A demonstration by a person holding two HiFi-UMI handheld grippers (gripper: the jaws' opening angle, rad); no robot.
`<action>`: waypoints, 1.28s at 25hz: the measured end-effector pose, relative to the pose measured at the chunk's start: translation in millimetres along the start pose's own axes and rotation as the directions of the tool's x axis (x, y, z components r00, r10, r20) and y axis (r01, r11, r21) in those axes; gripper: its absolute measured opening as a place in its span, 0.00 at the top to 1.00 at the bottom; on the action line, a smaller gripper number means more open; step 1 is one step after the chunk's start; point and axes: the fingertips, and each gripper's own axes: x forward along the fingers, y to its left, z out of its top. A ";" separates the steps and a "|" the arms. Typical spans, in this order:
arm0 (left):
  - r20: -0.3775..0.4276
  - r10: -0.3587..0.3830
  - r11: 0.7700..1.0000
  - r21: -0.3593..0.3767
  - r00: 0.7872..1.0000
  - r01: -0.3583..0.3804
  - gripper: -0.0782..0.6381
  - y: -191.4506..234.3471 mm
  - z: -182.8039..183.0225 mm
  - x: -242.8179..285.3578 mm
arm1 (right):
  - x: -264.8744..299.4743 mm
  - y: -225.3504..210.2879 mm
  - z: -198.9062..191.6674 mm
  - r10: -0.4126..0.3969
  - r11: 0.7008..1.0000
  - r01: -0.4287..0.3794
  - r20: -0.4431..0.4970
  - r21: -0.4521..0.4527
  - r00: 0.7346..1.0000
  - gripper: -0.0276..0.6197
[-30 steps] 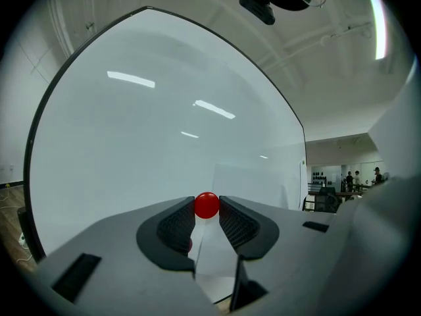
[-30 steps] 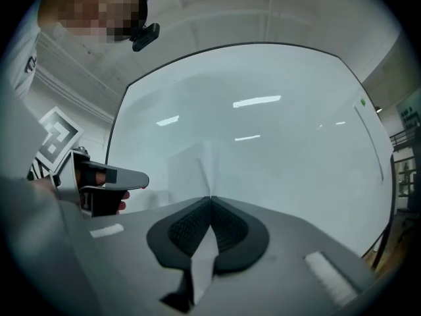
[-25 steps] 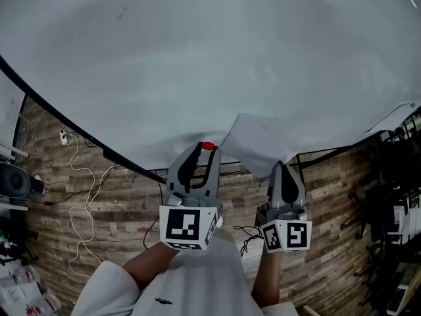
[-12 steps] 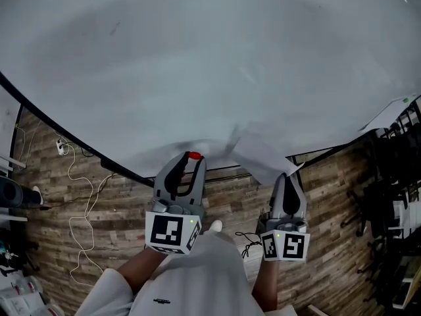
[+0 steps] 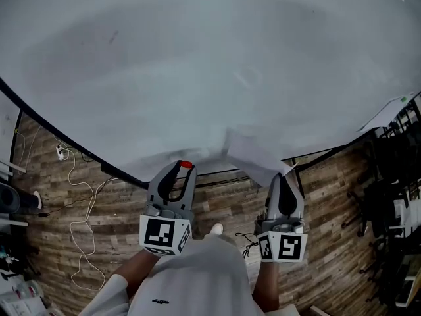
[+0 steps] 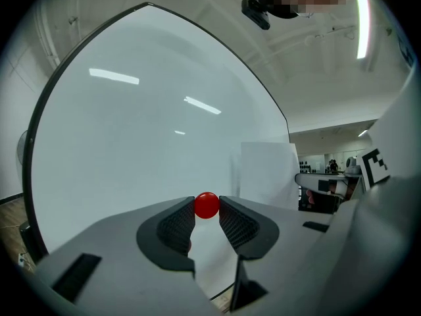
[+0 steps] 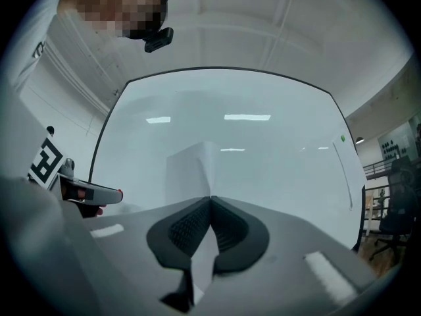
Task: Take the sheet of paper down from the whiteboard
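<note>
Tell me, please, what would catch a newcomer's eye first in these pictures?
The huge whiteboard fills the head view. At its lower edge, the right gripper is shut on a white sheet of paper, and beside it the left gripper pinches a small red ball.

The sheet of paper [image 5: 253,157] stands before the whiteboard [image 5: 197,58]; the ball [image 5: 186,165] lies left of it.

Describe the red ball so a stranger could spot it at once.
Find the big whiteboard, then the left gripper near its lower edge. The red ball is pinched between its jaw tips, the only red thing near the white sheet of paper.
</note>
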 end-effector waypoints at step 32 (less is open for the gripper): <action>0.009 -0.009 1.000 -0.029 1.000 0.009 0.72 -4.9 -0.1 1.9 | 7.6 0.0 -5.5 0.014 1.000 -0.014 -0.025 0.004 1.000 0.94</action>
